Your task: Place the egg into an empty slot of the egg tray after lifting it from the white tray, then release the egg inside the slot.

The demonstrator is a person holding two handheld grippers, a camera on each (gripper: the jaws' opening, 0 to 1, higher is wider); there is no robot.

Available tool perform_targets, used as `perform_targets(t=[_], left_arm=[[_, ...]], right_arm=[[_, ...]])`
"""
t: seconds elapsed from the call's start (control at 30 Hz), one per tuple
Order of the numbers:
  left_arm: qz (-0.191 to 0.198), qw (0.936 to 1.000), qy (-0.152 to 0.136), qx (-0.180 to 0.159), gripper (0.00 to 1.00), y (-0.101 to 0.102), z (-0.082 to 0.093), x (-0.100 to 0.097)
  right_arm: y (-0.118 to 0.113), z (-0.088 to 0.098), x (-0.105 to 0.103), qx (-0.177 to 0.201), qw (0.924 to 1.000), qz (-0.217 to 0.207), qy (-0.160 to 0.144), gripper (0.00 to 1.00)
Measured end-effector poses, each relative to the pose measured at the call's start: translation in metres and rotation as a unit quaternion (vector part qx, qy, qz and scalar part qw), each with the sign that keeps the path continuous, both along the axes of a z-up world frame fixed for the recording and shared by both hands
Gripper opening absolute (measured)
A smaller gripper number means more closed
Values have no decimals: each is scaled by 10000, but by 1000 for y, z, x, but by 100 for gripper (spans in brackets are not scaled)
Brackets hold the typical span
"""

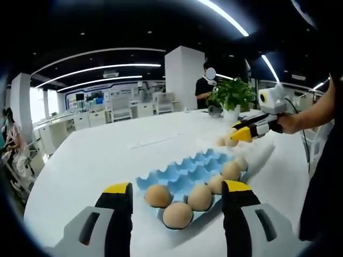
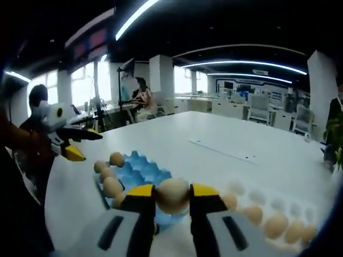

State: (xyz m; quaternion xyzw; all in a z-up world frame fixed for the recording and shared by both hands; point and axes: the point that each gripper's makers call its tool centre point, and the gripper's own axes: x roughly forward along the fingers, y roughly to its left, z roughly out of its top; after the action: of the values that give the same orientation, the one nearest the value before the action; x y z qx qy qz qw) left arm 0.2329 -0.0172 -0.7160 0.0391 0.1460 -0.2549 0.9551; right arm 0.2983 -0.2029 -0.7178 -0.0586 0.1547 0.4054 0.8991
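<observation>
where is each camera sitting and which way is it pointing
Left gripper view: rides the left tool, open, looking across the blue egg tray on the white table toward the right tool; the person's forearm holds it.
Right gripper view: rides the right tool, shut on an egg, facing the egg tray, the white tray and the left tool.
Shared: egg tray, table, each other's tool.

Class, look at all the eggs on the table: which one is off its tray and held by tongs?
The egg clamped between the right tongs; every other egg sits in the blue egg tray or the white tray.
</observation>
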Motion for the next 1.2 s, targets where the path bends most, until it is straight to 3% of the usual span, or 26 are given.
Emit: perform_targets(t=[0.8, 1.2], left_arm=[[3, 10000, 55, 50, 68, 5, -9, 0], [56, 9999, 79, 38, 68, 8, -10, -1]], right_arm=[[123, -3, -12, 280, 9914, 1270, 149, 24], [151, -25, -14, 131, 9870, 1563, 354, 24]])
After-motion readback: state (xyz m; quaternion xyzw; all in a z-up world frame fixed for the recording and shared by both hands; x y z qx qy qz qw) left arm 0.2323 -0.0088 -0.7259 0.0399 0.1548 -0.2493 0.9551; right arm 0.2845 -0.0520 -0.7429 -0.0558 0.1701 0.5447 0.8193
